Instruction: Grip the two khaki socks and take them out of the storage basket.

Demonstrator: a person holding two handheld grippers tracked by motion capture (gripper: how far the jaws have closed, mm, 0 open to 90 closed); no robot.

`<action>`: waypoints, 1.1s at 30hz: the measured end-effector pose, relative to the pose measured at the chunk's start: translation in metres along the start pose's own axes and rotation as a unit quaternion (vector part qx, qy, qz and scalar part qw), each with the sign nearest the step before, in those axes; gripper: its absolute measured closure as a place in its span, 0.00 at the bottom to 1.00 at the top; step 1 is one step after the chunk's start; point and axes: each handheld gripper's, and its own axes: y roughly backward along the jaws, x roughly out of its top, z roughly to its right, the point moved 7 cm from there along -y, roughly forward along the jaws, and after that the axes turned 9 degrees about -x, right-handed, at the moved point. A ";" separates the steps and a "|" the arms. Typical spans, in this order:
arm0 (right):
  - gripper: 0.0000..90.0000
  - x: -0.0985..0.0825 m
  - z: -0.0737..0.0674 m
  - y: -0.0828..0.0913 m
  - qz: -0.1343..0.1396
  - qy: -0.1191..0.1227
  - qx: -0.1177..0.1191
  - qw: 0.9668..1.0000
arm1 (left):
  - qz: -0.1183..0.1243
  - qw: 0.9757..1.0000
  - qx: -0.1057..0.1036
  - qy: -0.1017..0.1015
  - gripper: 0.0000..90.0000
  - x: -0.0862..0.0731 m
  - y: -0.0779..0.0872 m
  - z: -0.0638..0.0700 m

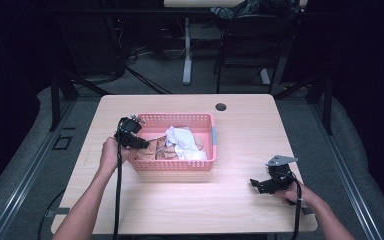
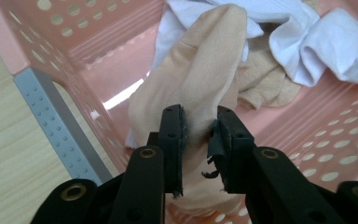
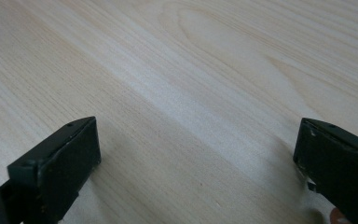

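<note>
I have my left gripper (image 2: 199, 140) down in the left end of the pink basket (image 1: 172, 165), and its fingers (image 2: 173, 140) are pinched on a tan sock (image 2: 200, 79). The sock sticks up out of the pile, with white socks (image 2: 326, 51) lying behind it at the far side. The basket sits in the middle of the bench (image 1: 240, 200). My right gripper (image 1: 270, 183) is well apart from it, near the right edge of the bench. Its fingers (image 3: 56, 168) are wide, with only bare wood between them.
</note>
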 end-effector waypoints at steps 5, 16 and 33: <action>0.00 0.000 0.000 0.000 0.000 0.000 0.000 1.000 | 0.006 1.000 0.000 -0.001 0.92 0.001 0.003 -0.001; 0.00 0.000 0.000 0.000 0.000 0.000 0.000 1.000 | 0.026 1.000 0.010 -0.012 0.95 0.014 0.025 0.004; 0.00 0.000 0.000 0.000 0.001 0.001 0.000 1.000 | 0.019 1.000 0.007 -0.020 0.95 0.028 0.045 0.007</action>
